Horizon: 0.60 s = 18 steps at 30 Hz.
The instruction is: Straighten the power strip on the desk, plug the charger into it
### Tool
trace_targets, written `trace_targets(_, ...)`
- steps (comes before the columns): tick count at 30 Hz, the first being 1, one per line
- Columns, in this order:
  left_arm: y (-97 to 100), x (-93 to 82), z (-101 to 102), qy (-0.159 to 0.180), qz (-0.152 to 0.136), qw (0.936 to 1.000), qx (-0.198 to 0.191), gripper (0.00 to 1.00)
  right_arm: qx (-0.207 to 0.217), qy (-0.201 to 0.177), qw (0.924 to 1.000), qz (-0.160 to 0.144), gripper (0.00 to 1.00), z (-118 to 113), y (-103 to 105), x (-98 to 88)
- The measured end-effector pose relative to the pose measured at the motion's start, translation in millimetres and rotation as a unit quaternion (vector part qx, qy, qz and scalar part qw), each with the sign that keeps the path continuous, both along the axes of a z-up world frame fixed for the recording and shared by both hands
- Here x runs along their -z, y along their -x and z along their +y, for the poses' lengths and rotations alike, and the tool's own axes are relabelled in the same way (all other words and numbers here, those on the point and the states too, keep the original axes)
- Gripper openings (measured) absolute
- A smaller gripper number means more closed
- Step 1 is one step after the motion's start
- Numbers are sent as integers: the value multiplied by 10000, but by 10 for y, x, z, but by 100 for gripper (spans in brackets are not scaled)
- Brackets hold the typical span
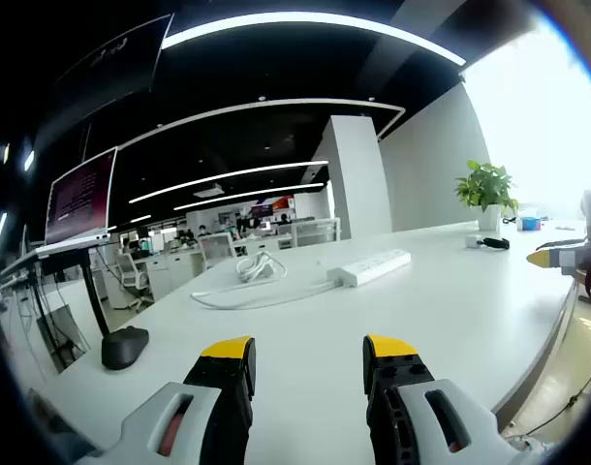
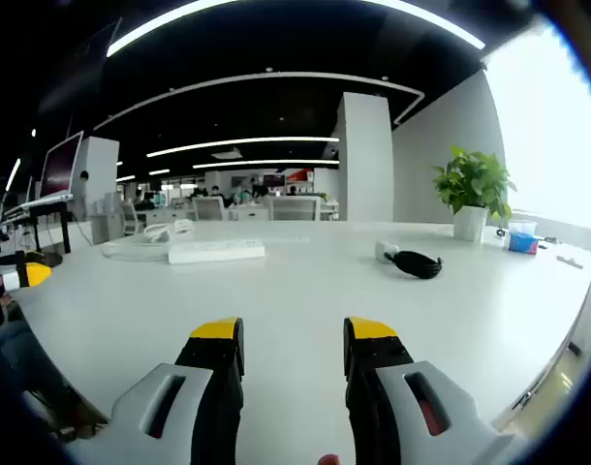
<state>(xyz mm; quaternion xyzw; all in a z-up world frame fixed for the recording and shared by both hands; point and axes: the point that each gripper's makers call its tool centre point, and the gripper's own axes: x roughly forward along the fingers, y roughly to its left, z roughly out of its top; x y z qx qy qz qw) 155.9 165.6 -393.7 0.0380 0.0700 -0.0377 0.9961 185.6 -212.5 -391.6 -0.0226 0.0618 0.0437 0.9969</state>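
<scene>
A: Report the state of both grippers.

B: Left gripper [image 1: 308, 360]: jaws apart, nothing between them, held low over the white counter [image 1: 451, 320]. Right gripper [image 2: 291, 346]: jaws likewise apart and holding nothing, over the same counter. The yellow tip of the right gripper enters the left gripper view at the far right edge; the yellow tip of the left gripper enters the right gripper view at the far left edge.

A: Locate the power strip.

B: The power strip [image 1: 371, 267] is white and lies flat on the counter, well ahead of the left gripper and at an angle to the counter edge. Its white cable [image 1: 245, 287] runs from the near end and loops into a loose coil beside it. In the right gripper view the strip sits ahead and to the left.

A: Locate the charger.

B: The charger [image 2: 409, 260] lies on the counter ahead and slightly right of the right gripper: a small white block with a black bundled cord touching it. It lies well apart from the power strip. Neither gripper touches it.

A: Other items?

B: A potted plant [image 2: 472, 192] in a white pot stands beyond the charger, near the bright window side. A black monitor base [image 1: 125, 346] rests on the counter to the left of the left gripper, with a monitor [image 1: 80, 197] above it.
</scene>
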Motion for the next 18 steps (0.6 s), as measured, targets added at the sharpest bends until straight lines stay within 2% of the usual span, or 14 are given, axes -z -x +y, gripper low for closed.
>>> trace_targets(5, -7, 33, -8, 3, 55, 10000, 15, 45, -30, -10, 10000, 16, 41, 17, -4, 5)
trace_targets(9, -4, 57, 3, 9, 112, 9999, 2, 45, 37, 138, 9999, 60, 41, -15, 6, 10)
trace_targets(18, 5, 73, 26, -14, 168, 9999, -34, 45, -41, 65, 9999, 106, 41, -4, 18, 40)
